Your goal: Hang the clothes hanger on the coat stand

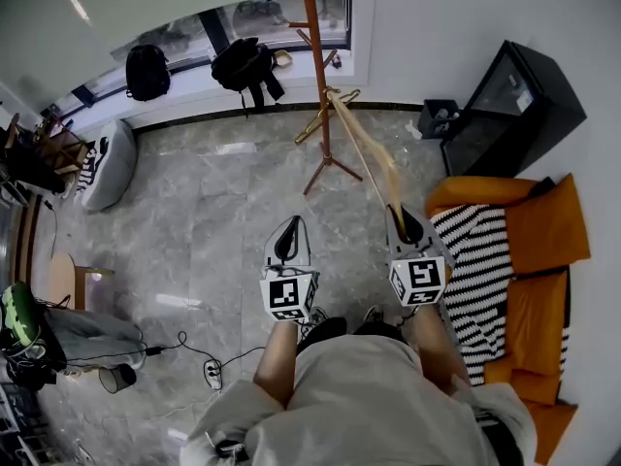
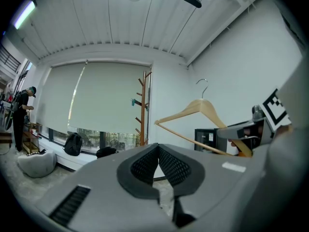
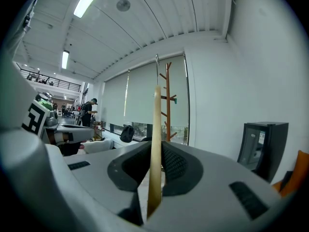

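My right gripper (image 1: 406, 223) is shut on one end of a light wooden clothes hanger (image 1: 361, 149), which reaches forward toward the brown wooden coat stand (image 1: 316, 76). In the right gripper view the hanger (image 3: 155, 144) stands upright, edge-on between the pads, with the coat stand (image 3: 168, 100) just right of it. My left gripper (image 1: 287, 239) is shut with nothing in it, level with the right one. In the left gripper view the hanger (image 2: 199, 111) and its metal hook show to the right, and the coat stand (image 2: 144, 108) rises ahead by the window.
Two black backpacks (image 1: 147, 71) sit on the window ledge. A grey beanbag (image 1: 109, 163) lies at the left. An orange sofa (image 1: 543, 231) with a striped cloth (image 1: 480, 260) stands at the right, behind it a black cabinet (image 1: 514, 100). Cables (image 1: 209, 367) lie on the floor. A person (image 2: 19, 117) stands far left.
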